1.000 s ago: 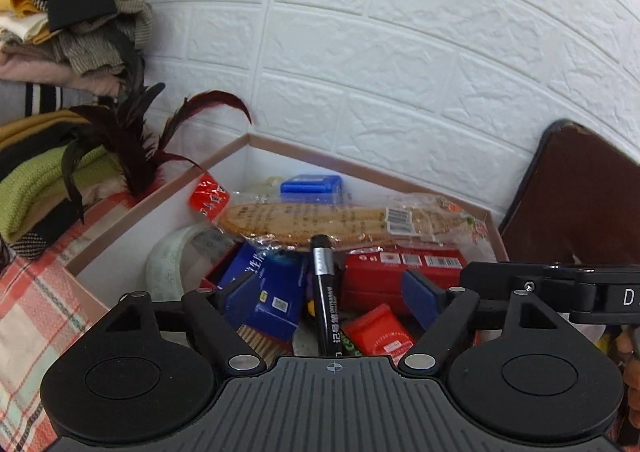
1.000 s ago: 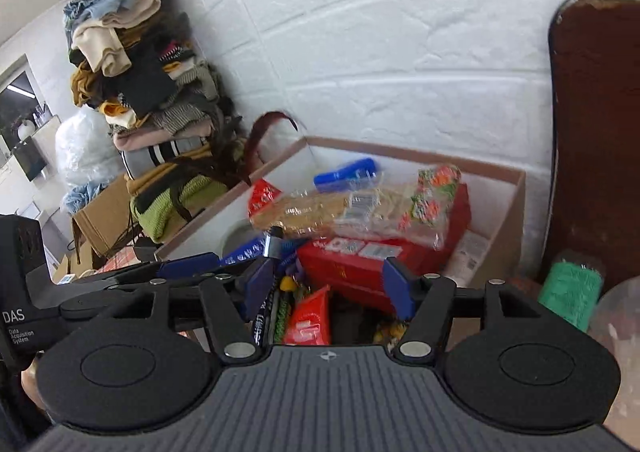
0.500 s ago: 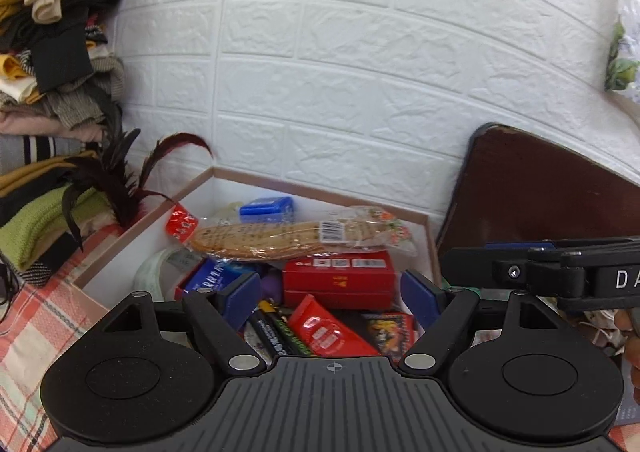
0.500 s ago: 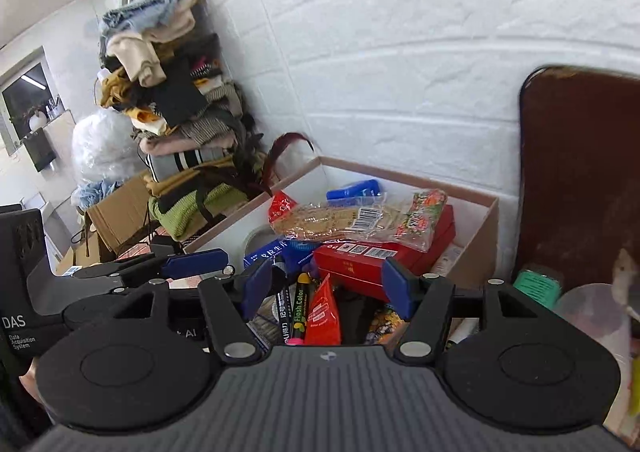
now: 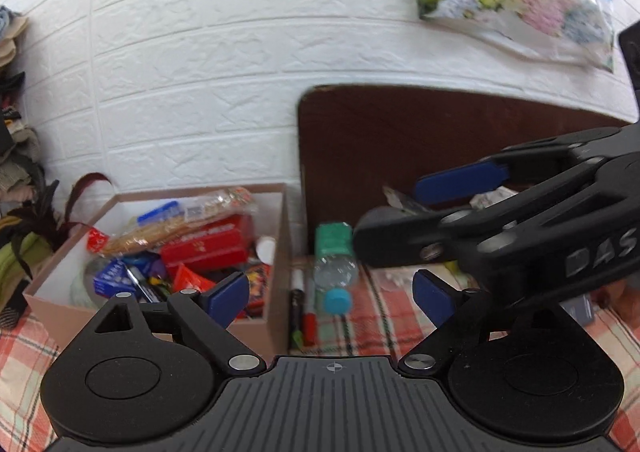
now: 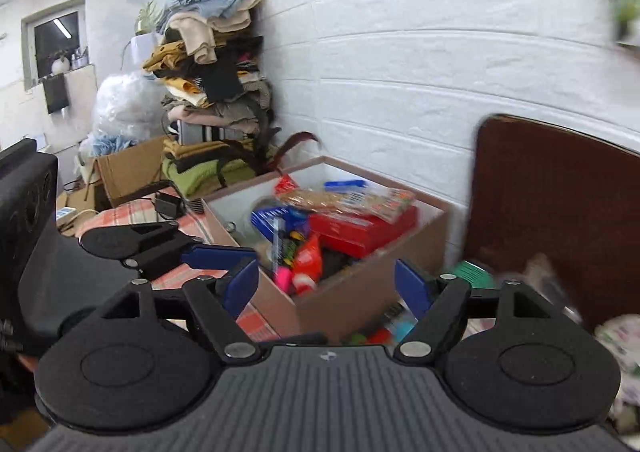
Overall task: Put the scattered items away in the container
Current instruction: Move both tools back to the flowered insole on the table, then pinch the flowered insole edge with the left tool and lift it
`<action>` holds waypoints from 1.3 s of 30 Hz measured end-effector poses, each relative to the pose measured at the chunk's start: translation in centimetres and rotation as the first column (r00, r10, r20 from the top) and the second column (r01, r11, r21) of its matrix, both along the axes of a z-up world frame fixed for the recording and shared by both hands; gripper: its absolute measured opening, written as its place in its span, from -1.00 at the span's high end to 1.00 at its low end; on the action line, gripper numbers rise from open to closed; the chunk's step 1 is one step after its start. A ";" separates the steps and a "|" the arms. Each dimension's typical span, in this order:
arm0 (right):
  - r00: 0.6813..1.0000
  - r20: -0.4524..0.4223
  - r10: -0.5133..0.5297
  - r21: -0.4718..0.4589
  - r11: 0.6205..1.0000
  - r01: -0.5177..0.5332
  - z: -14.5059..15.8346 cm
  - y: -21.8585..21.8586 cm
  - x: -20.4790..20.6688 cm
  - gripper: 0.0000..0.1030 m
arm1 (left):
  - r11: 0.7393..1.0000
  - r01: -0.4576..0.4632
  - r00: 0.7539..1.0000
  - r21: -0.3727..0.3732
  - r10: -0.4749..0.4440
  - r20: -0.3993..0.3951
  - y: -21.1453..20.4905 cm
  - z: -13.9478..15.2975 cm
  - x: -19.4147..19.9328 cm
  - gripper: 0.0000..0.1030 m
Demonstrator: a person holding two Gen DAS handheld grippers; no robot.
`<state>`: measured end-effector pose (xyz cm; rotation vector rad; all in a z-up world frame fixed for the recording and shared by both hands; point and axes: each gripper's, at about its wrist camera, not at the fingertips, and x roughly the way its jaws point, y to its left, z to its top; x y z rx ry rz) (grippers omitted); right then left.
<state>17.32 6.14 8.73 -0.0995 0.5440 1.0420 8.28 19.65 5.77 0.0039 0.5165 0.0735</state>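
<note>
The cardboard box (image 5: 280, 236) stands against the white wall, filled with a red carton (image 5: 208, 248), a long snack packet (image 5: 176, 220), blue packs and pens. It also shows in the right wrist view (image 6: 360, 292). My left gripper (image 5: 332, 296) is open and empty, pulled back to the right of the box. My right gripper (image 6: 328, 288) is open and empty, above the box's near corner. On the checked cloth beside the box lie a plastic bottle with a green label (image 5: 334, 264) and markers (image 5: 298, 308).
A dark brown board (image 5: 400, 156) leans on the wall right of the box. A tall pile of folded clothes (image 6: 212, 92) and dark feathers (image 6: 280, 152) stand left of it. A floral plastic bag (image 5: 516, 0) hangs high on the wall. The right gripper's body (image 5: 520, 236) crosses the left wrist view.
Both grippers have drawn back and up from over the box and swung right. The bottle and markers beside the box have come into view. Both stay open and empty.
</note>
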 end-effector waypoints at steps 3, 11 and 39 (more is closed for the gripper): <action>0.997 -0.048 -0.068 0.005 0.998 0.069 -2.7 -3.8 -0.8 -0.60 | 1.000 0.014 0.999 -0.021 -0.015 -0.033 -1.0 -2.0 -0.9 -0.87; 0.948 -0.201 -0.247 -0.011 0.968 0.250 -10.8 -12.6 -2.9 -0.60 | 0.993 -0.045 0.978 -0.112 0.021 -0.207 -0.8 -11.1 -1.9 -0.84; 0.871 -0.297 -0.392 -0.050 0.917 0.396 -15.5 -12.2 -0.1 0.06 | 0.983 -0.042 0.969 -0.179 -0.003 -0.245 1.9 -13.1 2.0 0.19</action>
